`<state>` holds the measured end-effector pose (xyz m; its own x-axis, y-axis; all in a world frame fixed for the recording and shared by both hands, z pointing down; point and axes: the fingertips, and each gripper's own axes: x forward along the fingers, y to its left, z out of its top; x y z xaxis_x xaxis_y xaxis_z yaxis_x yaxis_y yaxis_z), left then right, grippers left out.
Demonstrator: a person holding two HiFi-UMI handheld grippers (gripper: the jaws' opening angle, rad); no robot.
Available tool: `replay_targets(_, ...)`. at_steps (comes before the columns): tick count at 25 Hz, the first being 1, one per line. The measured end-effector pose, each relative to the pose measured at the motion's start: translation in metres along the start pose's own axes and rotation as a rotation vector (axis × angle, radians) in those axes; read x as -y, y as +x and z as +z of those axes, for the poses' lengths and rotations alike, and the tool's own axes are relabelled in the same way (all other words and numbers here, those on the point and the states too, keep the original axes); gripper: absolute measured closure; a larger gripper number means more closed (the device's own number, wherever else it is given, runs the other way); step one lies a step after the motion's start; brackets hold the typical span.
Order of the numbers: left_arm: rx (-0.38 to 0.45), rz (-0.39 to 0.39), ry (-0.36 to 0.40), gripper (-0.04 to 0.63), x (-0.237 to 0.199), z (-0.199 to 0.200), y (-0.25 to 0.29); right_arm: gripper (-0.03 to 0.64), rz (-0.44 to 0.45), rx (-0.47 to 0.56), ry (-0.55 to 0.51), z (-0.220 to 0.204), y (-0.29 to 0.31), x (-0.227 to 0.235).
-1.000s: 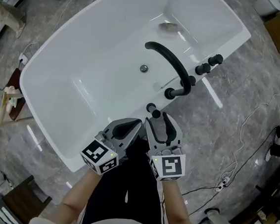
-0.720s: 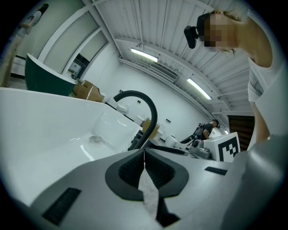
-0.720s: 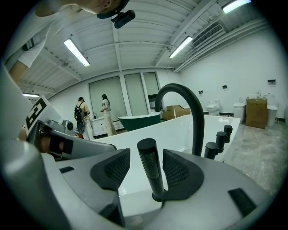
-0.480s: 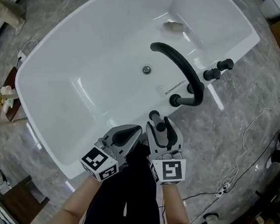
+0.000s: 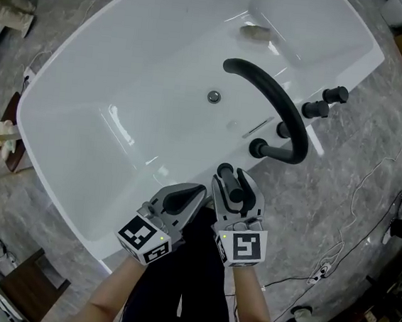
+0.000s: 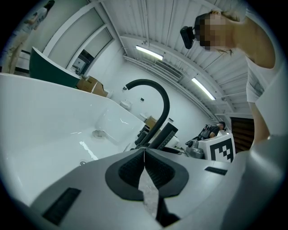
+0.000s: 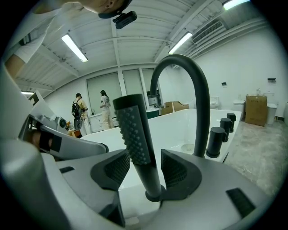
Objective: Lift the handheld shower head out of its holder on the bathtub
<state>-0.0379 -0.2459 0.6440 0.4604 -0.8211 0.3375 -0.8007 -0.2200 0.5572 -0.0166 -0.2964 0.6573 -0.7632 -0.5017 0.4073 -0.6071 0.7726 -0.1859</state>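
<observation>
While its two pads stand apart, the right claw (image 7: 146, 167) straddles the shower head (image 7: 134, 134) without clenching it. One pad looks just beside the stem, and the other shows a clear gap. The wand stands upright between them, still seated, its long axis running straight up out of the holder (image 7: 153, 196) on the tub rim. As I judge it, the lift has to go along that axis and not sideways, once the pads close.

The left claw (image 6: 144, 155) hangs just beside the right one, its pads pressed together on nothing. It is plainly the farther of the two from the wand.

Beyond the wand rises the black arched spout (image 5: 272, 100). The knobs (image 5: 313, 108) stand past it along the rim of the white bathtub (image 5: 147, 58).

In the head view a second ago, the wand stood ahead of the right claw's tips, clear of them. Half a second ago its top was only entering the gap, and now it sits well in between the pads. The left claw keeps its place beside the right throughout, clenched as before.
</observation>
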Motion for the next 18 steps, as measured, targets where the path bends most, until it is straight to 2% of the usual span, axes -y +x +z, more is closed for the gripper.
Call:
replay_targets(9,-0.012,0.005,-0.032,0.583,-0.008,-0.008,0.001,0.402,0.011,-0.021,-0.015,-0.003,0.020,0.000)
replay_targets(13,-0.009,0.017,-0.049,0.583,-0.010,-0.008,0.001,0.404,-0.028,-0.063,-0.050,-0.009,0.024,0.007)
replay_targets(14,-0.009,0.018,-0.051,0.583,-0.010,-0.008,0.000,0.411,-0.040,-0.074,-0.063,-0.011,0.025,0.008)
replay_targets(17,-0.014,0.017,-0.052,0.583,-0.010,-0.007,0.002,0.505,-0.046,-0.088,-0.110,-0.013,0.027,0.007)
replay_targets(18,-0.017,0.015,-0.051,0.583,-0.010,-0.008,0.002,0.506,-0.045,-0.090,-0.125,-0.013,0.028,0.006)
